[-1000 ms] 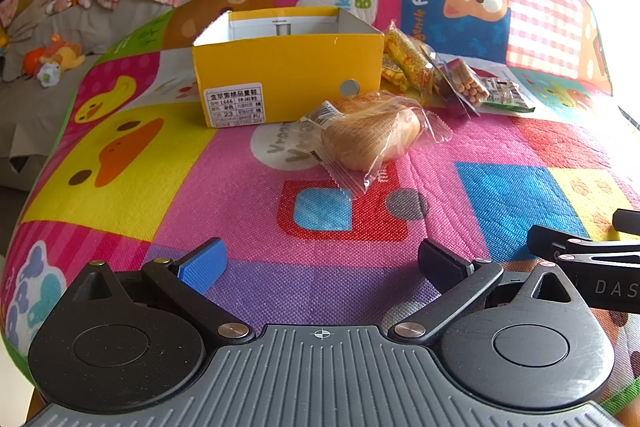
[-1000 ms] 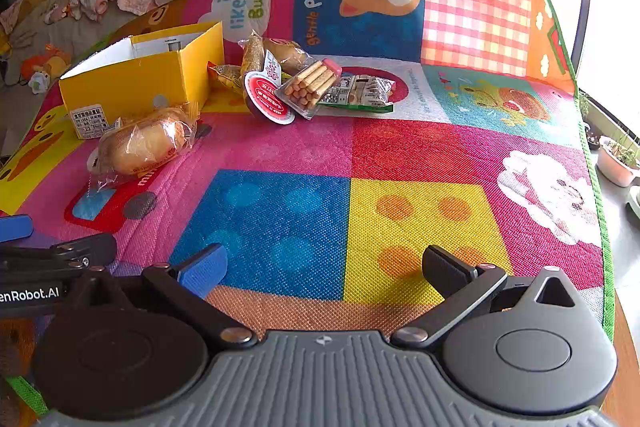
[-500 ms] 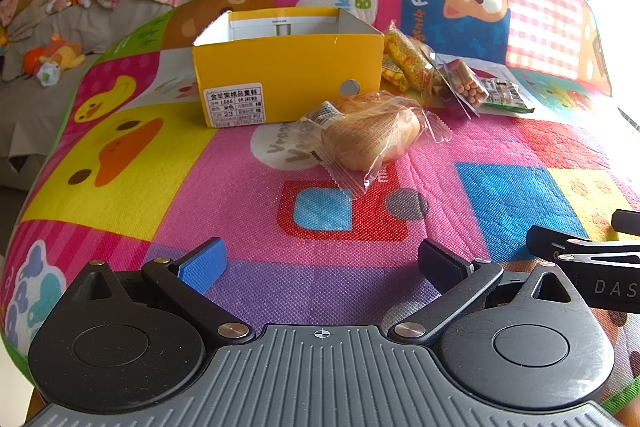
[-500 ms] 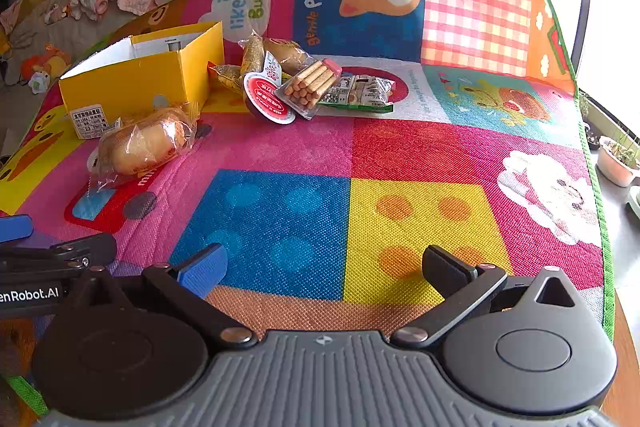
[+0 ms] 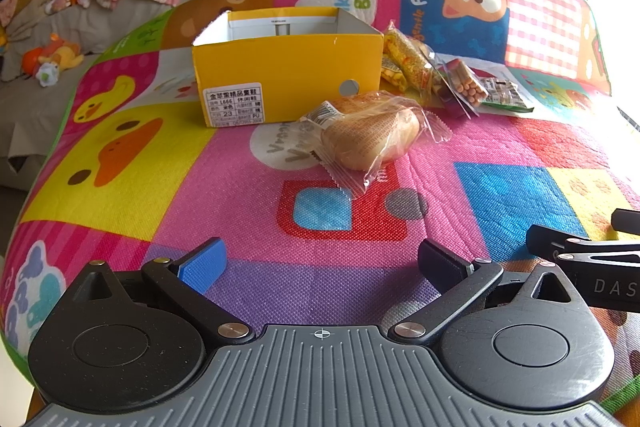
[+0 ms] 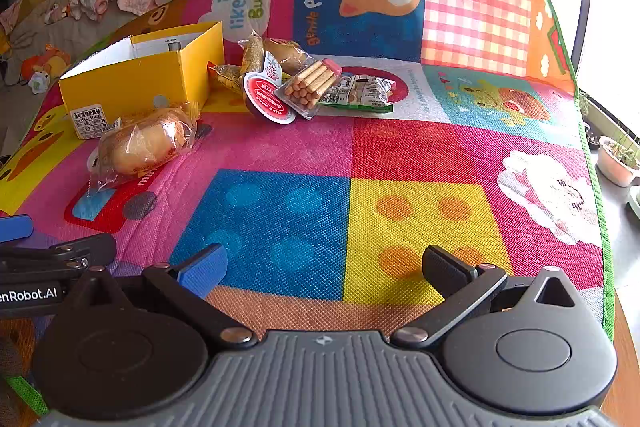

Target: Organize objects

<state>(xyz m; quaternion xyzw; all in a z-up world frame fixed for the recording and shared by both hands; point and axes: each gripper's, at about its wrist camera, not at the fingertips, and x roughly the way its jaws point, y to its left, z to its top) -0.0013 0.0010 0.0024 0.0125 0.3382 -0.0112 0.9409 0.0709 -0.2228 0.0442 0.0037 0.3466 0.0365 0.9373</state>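
Left gripper [image 5: 320,261] and right gripper [image 6: 326,267]: jaws spread wide, nothing held. Wrapped bread [image 5: 370,139] lies at 12 o'clock of the left gripper, touching the yellow box [image 5: 286,83]. Snack packets [image 6: 308,87] overlap at the box's 3 o'clock (labels unreadable, lower packets partly hidden).

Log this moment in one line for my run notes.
left gripper open, empty | right gripper open, empty | clear-wrapped bread bun beside open yellow cardboard box
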